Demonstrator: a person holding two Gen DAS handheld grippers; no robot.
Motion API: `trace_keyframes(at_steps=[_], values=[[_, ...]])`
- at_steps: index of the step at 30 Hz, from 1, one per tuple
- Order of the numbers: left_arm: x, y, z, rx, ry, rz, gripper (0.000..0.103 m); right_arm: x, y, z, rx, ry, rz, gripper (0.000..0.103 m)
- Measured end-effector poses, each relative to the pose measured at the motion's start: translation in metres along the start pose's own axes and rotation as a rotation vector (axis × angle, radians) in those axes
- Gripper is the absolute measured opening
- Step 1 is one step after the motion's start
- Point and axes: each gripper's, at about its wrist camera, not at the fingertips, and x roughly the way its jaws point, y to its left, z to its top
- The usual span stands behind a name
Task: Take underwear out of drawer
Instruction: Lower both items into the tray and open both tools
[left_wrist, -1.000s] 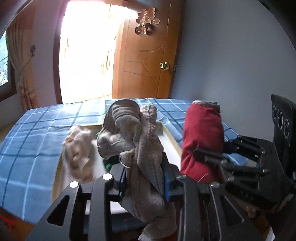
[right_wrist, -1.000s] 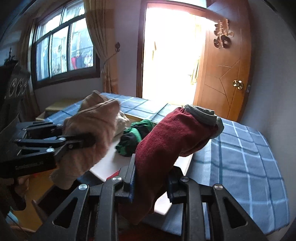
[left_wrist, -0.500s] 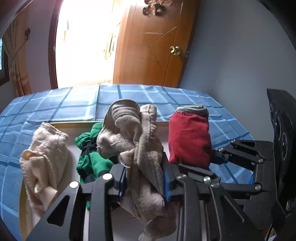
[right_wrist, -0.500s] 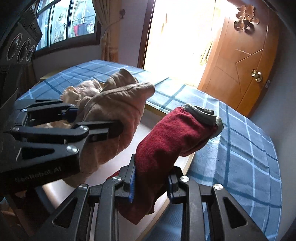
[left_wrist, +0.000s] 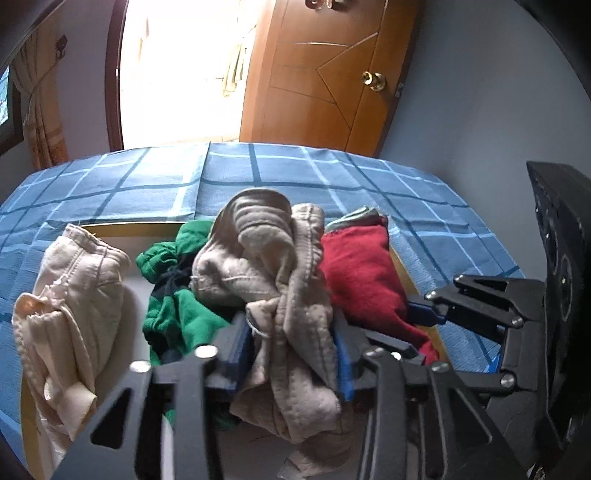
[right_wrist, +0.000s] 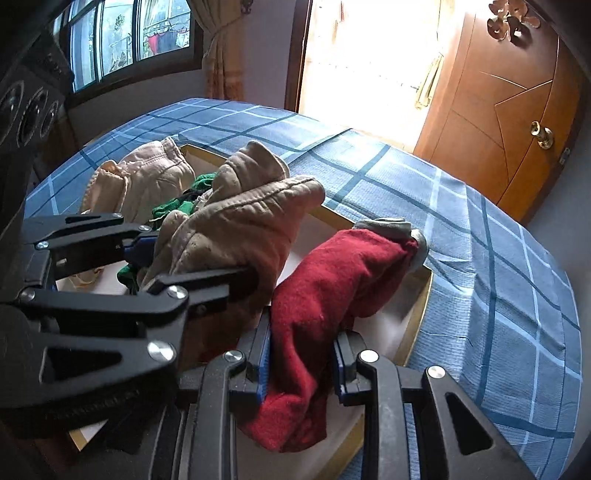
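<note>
Right now your left gripper has just been opening its fingers, the beige underwear loose between them over the tray on the bed, while your right gripper fingers clamp the red underwear.

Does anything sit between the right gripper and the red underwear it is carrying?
Nothing visible does. The right gripper is shut directly on the red underwear, with its blue pads against the cloth on both sides. The beige underwear is beside it, to the left in that view, not between them.
</note>
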Motion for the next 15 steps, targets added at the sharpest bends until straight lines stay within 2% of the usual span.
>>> trace_keyframes(at_steps=[3, 5, 6, 7, 9, 11, 15], values=[[-0.005, 0.004, -0.001, -0.03, 0.01, 0.016, 0.067, -0.003, 0.001, -0.002, 0.014, -0.013, -0.018, 0.035], [-0.016, 0.005, -0.002, -0.05, -0.003, 0.02, 0.073, -0.01, -0.001, -0.005, 0.037, -0.024, -0.026, 0.042], [-0.025, 0.004, -0.004, -0.053, -0.016, 0.028, 0.08, -0.016, -0.001, -0.007, 0.056, -0.03, -0.027, 0.046], [-0.032, 0.003, -0.005, -0.052, -0.028, 0.042, 0.092, -0.023, -0.002, -0.01, 0.073, -0.043, -0.025, 0.048], [-0.047, 0.001, -0.009, -0.05, -0.065, 0.078, 0.102, -0.043, -0.001, -0.018, 0.112, -0.104, -0.008, 0.059], [-0.059, -0.001, -0.014, -0.037, -0.087, 0.098, 0.102, -0.06, 0.001, -0.024, 0.145, -0.151, -0.008, 0.065], [-0.081, -0.002, -0.028, -0.046, -0.097, 0.092, 0.102, -0.085, 0.01, -0.04, 0.237, -0.201, 0.038, 0.066]])
